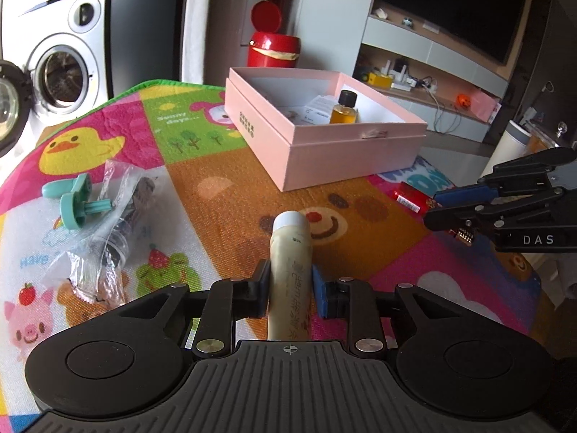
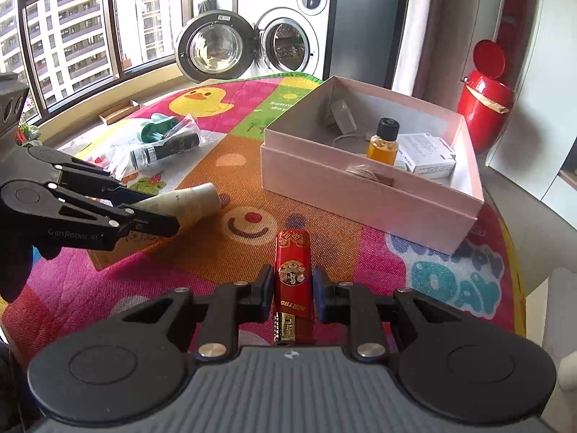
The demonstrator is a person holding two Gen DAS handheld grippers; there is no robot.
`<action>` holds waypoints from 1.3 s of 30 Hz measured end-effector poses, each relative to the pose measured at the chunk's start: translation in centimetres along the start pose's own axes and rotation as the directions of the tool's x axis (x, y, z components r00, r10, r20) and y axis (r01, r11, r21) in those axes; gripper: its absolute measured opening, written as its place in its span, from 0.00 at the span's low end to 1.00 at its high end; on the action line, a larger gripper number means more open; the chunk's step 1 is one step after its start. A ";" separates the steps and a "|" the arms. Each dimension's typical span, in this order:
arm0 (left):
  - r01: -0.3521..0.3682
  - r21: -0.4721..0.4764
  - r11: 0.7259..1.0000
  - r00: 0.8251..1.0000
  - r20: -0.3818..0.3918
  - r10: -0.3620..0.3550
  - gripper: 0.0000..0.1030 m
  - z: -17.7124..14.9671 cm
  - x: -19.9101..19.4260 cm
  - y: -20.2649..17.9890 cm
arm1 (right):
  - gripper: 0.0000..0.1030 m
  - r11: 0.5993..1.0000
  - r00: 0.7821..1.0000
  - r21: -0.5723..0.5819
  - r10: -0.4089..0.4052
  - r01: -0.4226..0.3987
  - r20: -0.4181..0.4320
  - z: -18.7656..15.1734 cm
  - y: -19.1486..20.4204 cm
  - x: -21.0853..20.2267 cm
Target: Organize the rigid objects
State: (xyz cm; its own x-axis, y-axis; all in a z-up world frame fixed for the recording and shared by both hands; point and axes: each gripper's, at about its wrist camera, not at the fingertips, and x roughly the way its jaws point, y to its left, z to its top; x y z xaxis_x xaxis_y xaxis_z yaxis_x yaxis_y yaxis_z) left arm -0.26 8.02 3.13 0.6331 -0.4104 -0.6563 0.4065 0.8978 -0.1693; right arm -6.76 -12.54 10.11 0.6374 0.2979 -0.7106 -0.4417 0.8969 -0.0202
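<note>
Red and gold, the lighter [image 2: 293,281] sits clamped in the right gripper [image 2: 291,290] at lower centre. Only the left view shows the left gripper [image 1: 290,290] clamped on a cream tube [image 1: 290,274], lower centre. A pink cardboard box [image 2: 360,195], upper right, holds an amber bottle [image 2: 383,142]; other contents are hard to make out.

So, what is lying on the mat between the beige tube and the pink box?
Nothing: between the beige tube and the pink box only bare orange mat shows, in the left wrist view.
</note>
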 end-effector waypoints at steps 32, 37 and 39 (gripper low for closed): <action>-0.233 -0.154 0.960 0.965 0.084 0.248 0.14 4.2 0.3 4.1 | 0.22 0.986 0.994 0.124 -0.103 0.108 -0.043 -0.5 -2.3 3.4; -0.280 -0.183 0.942 0.950 0.085 0.299 0.14 6.0 2.8 5.5 | 0.23 0.990 0.993 0.089 -0.107 0.111 -0.051 -1.4 -1.0 5.0; -0.295 -0.182 0.938 0.949 0.060 0.310 0.14 6.0 4.2 5.6 | 0.26 0.989 0.992 0.072 -0.125 0.127 -0.033 -1.8 -0.5 4.9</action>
State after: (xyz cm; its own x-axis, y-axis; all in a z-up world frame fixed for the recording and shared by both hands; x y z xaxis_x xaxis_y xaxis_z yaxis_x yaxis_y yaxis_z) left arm 8.61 10.37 3.80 0.7660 -0.1209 -0.6314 0.0746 0.9922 -0.0995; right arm -4.48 -12.13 5.36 0.6665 0.1731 -0.7251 -0.3111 0.9485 -0.0595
